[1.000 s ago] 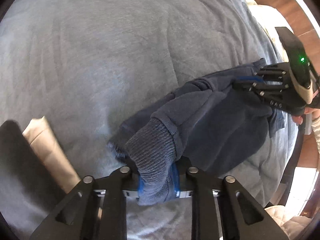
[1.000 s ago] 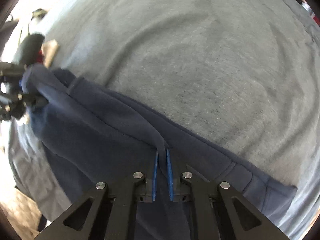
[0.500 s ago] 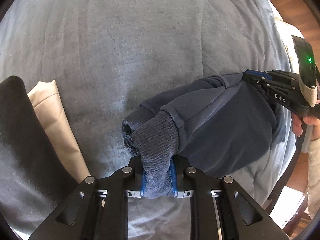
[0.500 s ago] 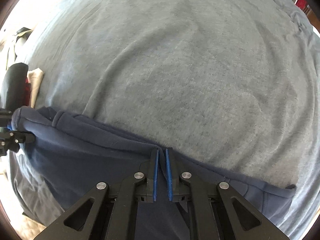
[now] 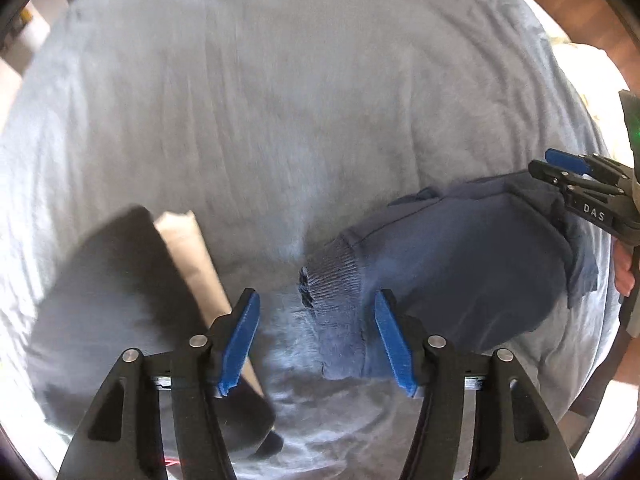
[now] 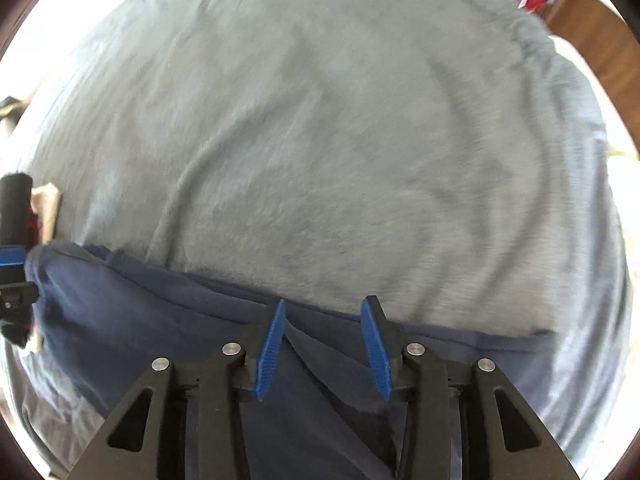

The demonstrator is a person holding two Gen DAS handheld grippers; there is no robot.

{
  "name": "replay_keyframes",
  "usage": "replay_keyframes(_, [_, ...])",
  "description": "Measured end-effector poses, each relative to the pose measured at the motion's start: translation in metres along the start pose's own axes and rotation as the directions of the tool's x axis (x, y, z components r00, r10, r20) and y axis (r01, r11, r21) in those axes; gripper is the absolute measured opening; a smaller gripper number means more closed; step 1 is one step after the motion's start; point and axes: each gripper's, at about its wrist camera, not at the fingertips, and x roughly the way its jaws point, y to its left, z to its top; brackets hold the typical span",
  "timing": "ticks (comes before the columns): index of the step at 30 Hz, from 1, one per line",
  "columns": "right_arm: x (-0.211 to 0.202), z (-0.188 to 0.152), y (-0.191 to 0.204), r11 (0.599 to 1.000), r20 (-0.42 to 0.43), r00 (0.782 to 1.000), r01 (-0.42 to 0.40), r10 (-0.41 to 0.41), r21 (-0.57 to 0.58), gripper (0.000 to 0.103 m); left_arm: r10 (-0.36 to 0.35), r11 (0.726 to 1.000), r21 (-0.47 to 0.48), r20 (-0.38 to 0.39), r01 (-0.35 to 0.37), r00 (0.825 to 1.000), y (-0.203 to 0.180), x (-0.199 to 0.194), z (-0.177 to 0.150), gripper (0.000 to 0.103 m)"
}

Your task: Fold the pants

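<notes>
Left gripper (image 5: 316, 344): my nearest thing in the left view. Its two blue pads stand wide apart and hold nothing. The ribbed cuff (image 5: 332, 276) of the pants lies on the bed between them, nearer the right pad; I cannot tell if it touches.

Right gripper (image 6: 326, 350): nearest in the right view. Its two blue pads are spread too, gripping nothing, with a ridge of blue cloth lying loose between them.

Why both are open: I judge that I have set the cloth down to let a fold rest, so the bed carries it and not me.

Pants (image 5: 460, 272): one pair, dark blue, soft and thick. They lie in a long band on the bed just ahead of both grippers, running from the cuff at my left gripper to the edge at my right one (image 5: 580, 188).

Pants in the right view (image 6: 140, 320): the same band crosses the lower part of the picture, its far edge fairly straight.

Folded clothes: two, just left of my left gripper. A dark grey piece (image 5: 116, 312) sits nearest, and a tan piece (image 5: 188, 252) lies against its far side. I judge they are finished work set aside.

Bed (image 5: 280, 100): one, covered by a grey-blue blanket with soft creases, stretching away bare beyond the pants.

Counts: two grippers, one pair of pants, two folded pieces, one bed.
</notes>
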Motion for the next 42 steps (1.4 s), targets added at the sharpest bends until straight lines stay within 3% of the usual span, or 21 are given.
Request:
replay_keyframes(7, [-0.09, -0.038, 0.002, 0.997, 0.159, 0.986, -0.05, 0.041, 0.051, 0.04, -0.068, 0.997, 0.061, 0.188, 0.058, 0.98, -0.032, -0.074, -0.011, 0.059])
replay_keyframes(13, [-0.129, -0.07, 0.015, 0.992, 0.248, 0.968, -0.073, 0.047, 0.099, 0.04, -0.139, 0.986, 0.127, 0.244, 0.11, 0.96, -0.079, -0.101, -0.015, 0.059])
replay_keyframes(18, [-0.154, -0.115, -0.002, 0.981, 0.275, 0.961, -0.043, -0.011, 0.191, 0.04, -0.233, 0.961, 0.197, 0.214, 0.191, 0.949, -0.131, -0.098, -0.023, 0.059])
replay_keyframes(24, [-0.162, -0.173, -0.041, 0.939, 0.259, 0.964, -0.036, -0.058, 0.343, 0.04, -0.335, 0.912, 0.299, 0.151, 0.28, 0.93, -0.202, -0.075, -0.028, 0.059])
replay_keyframes(33, [-0.128, -0.236, -0.088, 0.847, 0.244, 0.966, -0.055, -0.09, 0.528, 0.04, -0.421, 0.832, 0.418, 0.048, 0.365, 0.906, -0.294, -0.008, -0.037, 0.057])
replay_keyframes(37, [-0.102, -0.257, -0.102, 0.8, 0.25, 0.965, -0.085, -0.083, 0.594, 0.04, -0.424, 0.824, 0.423, 0.02, 0.377, 0.905, -0.317, 0.024, -0.043, 0.05])
replay_keyframes(42, [-0.073, -0.27, -0.107, 0.775, 0.261, 0.964, -0.12, -0.06, 0.62, 0.04, -0.418, 0.838, 0.381, -0.011, 0.39, 0.908, -0.328, 0.057, -0.048, 0.043])
